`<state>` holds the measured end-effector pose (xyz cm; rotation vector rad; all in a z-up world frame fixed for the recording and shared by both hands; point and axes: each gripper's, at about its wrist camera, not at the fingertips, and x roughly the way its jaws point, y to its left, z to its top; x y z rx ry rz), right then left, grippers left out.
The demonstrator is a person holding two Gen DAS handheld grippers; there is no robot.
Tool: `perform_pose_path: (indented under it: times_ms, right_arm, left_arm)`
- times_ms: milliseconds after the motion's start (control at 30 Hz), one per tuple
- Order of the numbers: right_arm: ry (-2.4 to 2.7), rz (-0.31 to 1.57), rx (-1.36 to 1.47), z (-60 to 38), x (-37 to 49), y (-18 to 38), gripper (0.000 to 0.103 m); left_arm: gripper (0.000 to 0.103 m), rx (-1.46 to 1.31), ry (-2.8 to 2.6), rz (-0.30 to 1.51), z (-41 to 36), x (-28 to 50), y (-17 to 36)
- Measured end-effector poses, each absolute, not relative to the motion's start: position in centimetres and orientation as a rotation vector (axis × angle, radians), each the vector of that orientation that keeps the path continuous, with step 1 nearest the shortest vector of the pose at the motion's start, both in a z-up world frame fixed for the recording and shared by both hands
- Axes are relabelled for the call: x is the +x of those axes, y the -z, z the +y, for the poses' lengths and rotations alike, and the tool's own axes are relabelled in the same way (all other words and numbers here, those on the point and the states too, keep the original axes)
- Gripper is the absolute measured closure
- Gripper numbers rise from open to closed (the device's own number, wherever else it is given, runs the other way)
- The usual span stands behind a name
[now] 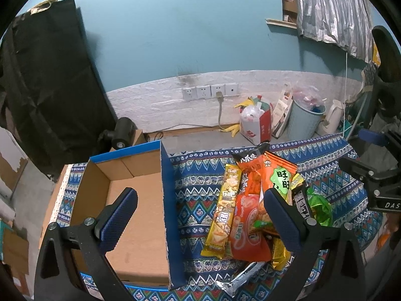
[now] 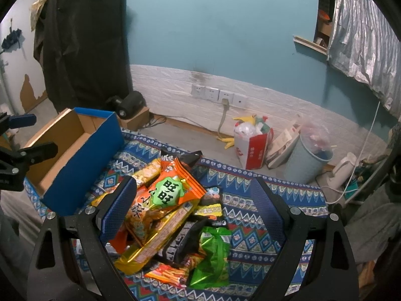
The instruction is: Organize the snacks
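Left gripper (image 1: 200, 215) fingers spread wide, holding nothing, straddling the blue cardboard box (image 1: 165, 200) wall; right gripper (image 2: 198, 205) also wide apart over snack pile (image 2: 170, 215) on patterned cloth (image 2: 263, 200).

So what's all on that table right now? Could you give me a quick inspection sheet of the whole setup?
Surface: patterned blue cloth covers the table.
Job's things: snack pile loose on the cloth; cardboard box beside it, no snacks seen inside.
Clutter: nothing seen on the table.
Grippers: left gripper open, straddling the box wall; right gripper open over the pile.
Cables: plug and cord at the wall sockets.
Surroundings: bin, red-and-white bag, white kettle on the floor.
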<state>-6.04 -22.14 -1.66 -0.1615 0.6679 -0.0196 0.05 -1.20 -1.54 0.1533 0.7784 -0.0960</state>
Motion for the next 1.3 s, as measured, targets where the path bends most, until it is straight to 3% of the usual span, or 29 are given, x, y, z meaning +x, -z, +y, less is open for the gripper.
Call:
perform_pose_path:
  times_ms: [1300]
  right_arm:
    - [0.042,0.724,-0.135,-23.9,-5.6,2.8,0.013]
  left_arm:
    - [0.001,0.181,0.146,0.838,-3.3,1.3,3.4]
